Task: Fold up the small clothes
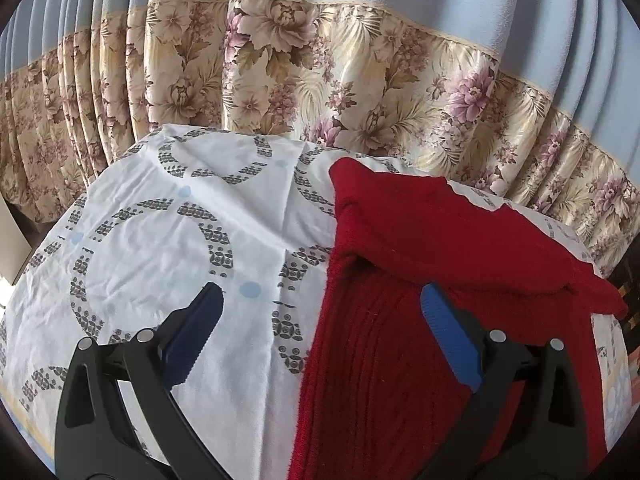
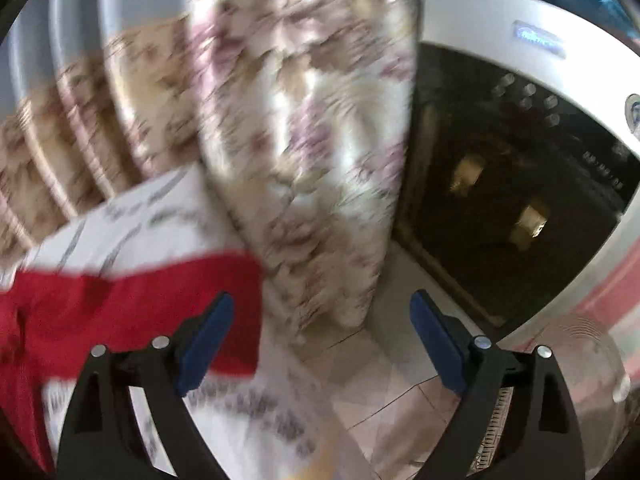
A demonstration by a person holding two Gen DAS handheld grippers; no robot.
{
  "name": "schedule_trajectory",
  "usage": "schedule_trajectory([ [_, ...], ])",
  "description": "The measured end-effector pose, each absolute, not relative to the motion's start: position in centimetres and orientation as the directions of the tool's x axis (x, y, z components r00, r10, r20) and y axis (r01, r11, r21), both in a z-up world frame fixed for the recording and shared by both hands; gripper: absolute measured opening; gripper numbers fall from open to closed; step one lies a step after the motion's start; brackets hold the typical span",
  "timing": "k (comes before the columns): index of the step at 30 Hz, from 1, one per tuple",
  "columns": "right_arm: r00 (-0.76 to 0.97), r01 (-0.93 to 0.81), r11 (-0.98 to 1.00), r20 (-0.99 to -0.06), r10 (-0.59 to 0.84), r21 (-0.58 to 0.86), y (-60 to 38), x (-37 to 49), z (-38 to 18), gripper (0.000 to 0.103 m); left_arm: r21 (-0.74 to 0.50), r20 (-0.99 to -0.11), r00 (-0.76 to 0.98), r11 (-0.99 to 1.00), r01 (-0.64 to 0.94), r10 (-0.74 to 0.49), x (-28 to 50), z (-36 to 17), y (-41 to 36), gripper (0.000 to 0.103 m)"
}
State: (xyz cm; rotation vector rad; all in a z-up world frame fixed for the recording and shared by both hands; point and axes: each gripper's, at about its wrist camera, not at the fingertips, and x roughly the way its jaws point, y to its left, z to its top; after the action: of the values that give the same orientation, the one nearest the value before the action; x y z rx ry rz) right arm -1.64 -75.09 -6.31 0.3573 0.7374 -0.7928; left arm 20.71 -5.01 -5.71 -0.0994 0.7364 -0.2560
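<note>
A red knitted garment [image 1: 420, 280] lies on a white sheet with grey ring patterns [image 1: 152, 240], its upper part folded over the lower part. My left gripper [image 1: 320, 304] is open and empty just above the garment's left edge, one finger over the sheet and one over the red cloth. In the blurred right wrist view the red garment [image 2: 120, 312] shows at the left on the same sheet [image 2: 132, 216]. My right gripper [image 2: 322, 312] is open and empty, past the garment's right end, over the surface's edge.
A floral curtain with a pale blue upper part [image 1: 320, 80] hangs right behind the surface. In the right wrist view a white appliance with a dark glass door [image 2: 520, 160] stands at the right on a tiled floor [image 2: 400, 392], with the curtain [image 2: 304, 160] beside it.
</note>
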Motion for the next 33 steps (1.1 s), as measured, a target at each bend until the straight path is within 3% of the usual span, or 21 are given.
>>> schedule_trajectory([
  [7,0.533,0.673,0.738,-0.727,-0.432,0.055,-72.7,-2.8,-8.6,0.090,-0.163,-0.645,0.716,0.963,0.213,-0.267,20.2,-5.1,-5.6,0.098],
  [10,0.501,0.675,0.738,-0.735,-0.456,0.001,-72.2,-2.2,-9.1,0.089,-0.160,-0.642,0.720,0.964,0.212,-0.265,20.2,-4.8,-5.5,0.098],
  [15,0.458,0.715,0.699,-0.754,-0.472,-0.003,-73.6,-1.0,-9.8,0.073,-0.169,-0.645,0.717,0.964,0.203,-0.264,20.5,-5.0,-5.4,0.098],
  [18,0.466,0.715,0.699,-0.758,-0.457,0.017,-73.9,0.0,-9.9,0.048,-0.170,-0.649,0.714,0.964,0.203,-0.265,20.7,-5.2,-5.3,0.098],
  [19,0.473,0.709,0.705,-0.758,-0.450,0.024,-73.9,0.4,-9.9,0.021,-0.169,-0.649,0.713,0.965,0.202,-0.264,20.7,-5.3,-5.3,0.098],
  [20,0.496,0.691,0.721,-0.760,-0.421,0.052,-73.9,0.9,-9.8,0.007,-0.169,-0.650,0.713,0.965,0.202,-0.263,20.8,-5.4,-5.3,0.098],
  [23,0.495,0.727,0.686,-0.716,-0.492,0.031,-73.4,1.1,-8.4,0.007,-0.163,-0.649,0.715,0.966,0.201,-0.259,21.2,-5.3,-5.2,0.098],
  [26,0.556,0.734,0.672,-0.654,-0.512,0.098,-72.8,1.5,-5.8,0.006,-0.154,-0.649,0.719,0.968,0.197,-0.250,21.7,-5.2,-4.9,0.098],
  [33,0.775,0.563,0.787,-0.493,-0.396,0.253,-67.7,4.7,1.4,0.007,-0.154,-0.636,0.732,0.970,0.191,-0.245,23.2,-4.1,-4.8,0.098],
])
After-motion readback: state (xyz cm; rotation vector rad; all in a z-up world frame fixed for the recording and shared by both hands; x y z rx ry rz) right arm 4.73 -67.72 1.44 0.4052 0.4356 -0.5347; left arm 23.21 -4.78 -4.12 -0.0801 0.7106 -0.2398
